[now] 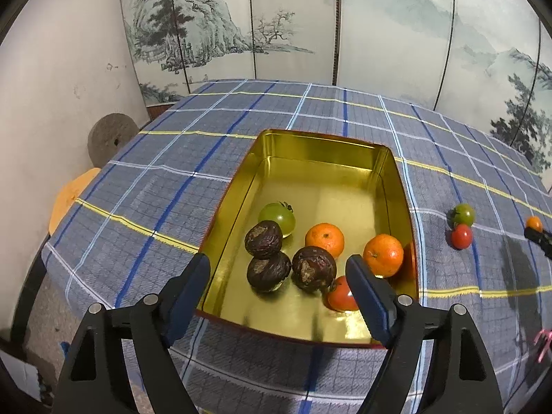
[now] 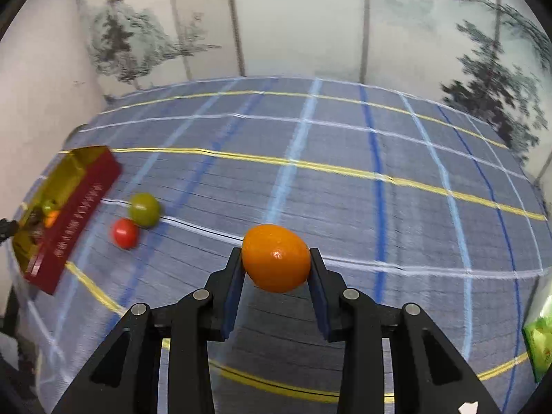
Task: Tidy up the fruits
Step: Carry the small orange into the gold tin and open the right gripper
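A gold tin box (image 1: 321, 145) with a dark red outside (image 2: 82, 207) holds several fruits: three dark wrinkled fruits (image 1: 314, 267), two oranges (image 1: 325, 239), a green tomato (image 1: 277, 217) and a red tomato (image 1: 339, 295). My left gripper (image 1: 277, 272) hovers open over the box's near end, nothing between its pads. My right gripper (image 2: 276, 262) is shut on an orange (image 2: 276, 257), lifted above the cloth. On the cloth right of the box lie a green tomato (image 1: 464, 214) (image 2: 144, 209) and a red tomato (image 1: 461, 236) (image 2: 124, 232).
A blue plaid cloth (image 1: 193, 158) covers the table. A painted folding screen (image 1: 293, 24) stands behind it. A grey stone disc (image 1: 112, 138) leans at the left wall. A green packet (image 2: 540, 345) sits at the right edge of the right wrist view.
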`<state>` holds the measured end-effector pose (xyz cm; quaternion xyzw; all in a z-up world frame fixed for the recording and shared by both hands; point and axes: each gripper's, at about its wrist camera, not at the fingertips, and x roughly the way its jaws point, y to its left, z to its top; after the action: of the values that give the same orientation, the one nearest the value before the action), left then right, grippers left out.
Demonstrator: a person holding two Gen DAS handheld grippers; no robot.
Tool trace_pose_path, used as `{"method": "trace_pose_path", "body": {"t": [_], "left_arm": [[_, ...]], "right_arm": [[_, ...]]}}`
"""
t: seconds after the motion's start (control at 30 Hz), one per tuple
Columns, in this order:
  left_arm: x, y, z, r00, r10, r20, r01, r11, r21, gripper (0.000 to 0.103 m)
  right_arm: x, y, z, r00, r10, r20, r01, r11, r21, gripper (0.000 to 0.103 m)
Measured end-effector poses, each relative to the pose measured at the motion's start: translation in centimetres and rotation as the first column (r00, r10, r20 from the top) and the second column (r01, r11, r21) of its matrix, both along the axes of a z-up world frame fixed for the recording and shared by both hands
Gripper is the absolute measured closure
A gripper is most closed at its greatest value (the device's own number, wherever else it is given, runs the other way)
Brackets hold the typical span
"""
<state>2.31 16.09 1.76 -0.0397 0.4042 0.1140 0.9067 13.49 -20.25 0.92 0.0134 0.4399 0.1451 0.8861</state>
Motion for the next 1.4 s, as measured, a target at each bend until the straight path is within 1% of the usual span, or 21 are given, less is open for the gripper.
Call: {"method": "trace_pose_path", "body": {"t": [0.07,0.2,0.4,0.53,0.77,1.0,1.03,1.13,1.27,1.4], "left_arm": [[-0.2,0.1,0.0,1.000,0.000,-0.001,0.000,1.000,0.005,0.022],[-0.8,0.7,0.1,1.000,0.018,0.001,-0.018,1.000,-0.013,0.022],[-1.5,1.8,0.3,0.999,0.054,-0.003,-0.054,0.998,-0.020,0.022],[-1.8,2.6,0.2,0.997,0.075,-0.008,-0.075,0.997,-0.025,0.022],[-2.7,4.1,0.0,0.994,0.110,-0.019,-0.111,0.993,-0.032,0.022],[-3.5,5.9,-0.4,0.990,0.142,-0.028,-0.143,0.989,-0.034,0.022],[-3.6,6.1,-0.4,0.989,0.144,-0.027,-0.145,0.989,-0.031,0.022],[-3.8,6.5,-0.3,0.988,0.151,-0.024,-0.152,0.988,-0.029,0.022],[-4.1,7.0,-0.4,0.987,0.157,-0.025,-0.158,0.987,-0.032,0.022],[-4.2,7.3,-0.5,0.987,0.160,-0.029,-0.161,0.986,-0.041,0.022]], "right_arm": [[-0.2,2.0,0.8,0.999,0.046,0.015,-0.046,0.999,0.014,0.069],[-0.6,5.6,2.1,0.991,0.127,0.036,-0.128,0.991,0.027,0.069],[-1.8,11.8,3.8,0.964,0.254,0.073,-0.258,0.964,0.056,0.069],[-2.2,15.6,4.2,0.946,0.315,0.082,-0.321,0.944,0.081,0.069],[-3.0,21.6,3.9,0.903,0.423,0.081,-0.428,0.902,0.059,0.069],[-3.3,25.5,3.1,0.869,0.492,0.064,-0.494,0.869,0.032,0.069],[-3.3,26.1,3.0,0.860,0.506,0.063,-0.508,0.861,0.019,0.069],[-3.3,27.3,2.7,0.848,0.526,0.064,-0.526,0.850,-0.007,0.069],[-3.1,28.4,2.2,0.842,0.536,0.057,-0.536,0.844,-0.024,0.069],[-2.9,28.9,1.8,0.843,0.536,0.051,-0.535,0.844,-0.035,0.069]]}}
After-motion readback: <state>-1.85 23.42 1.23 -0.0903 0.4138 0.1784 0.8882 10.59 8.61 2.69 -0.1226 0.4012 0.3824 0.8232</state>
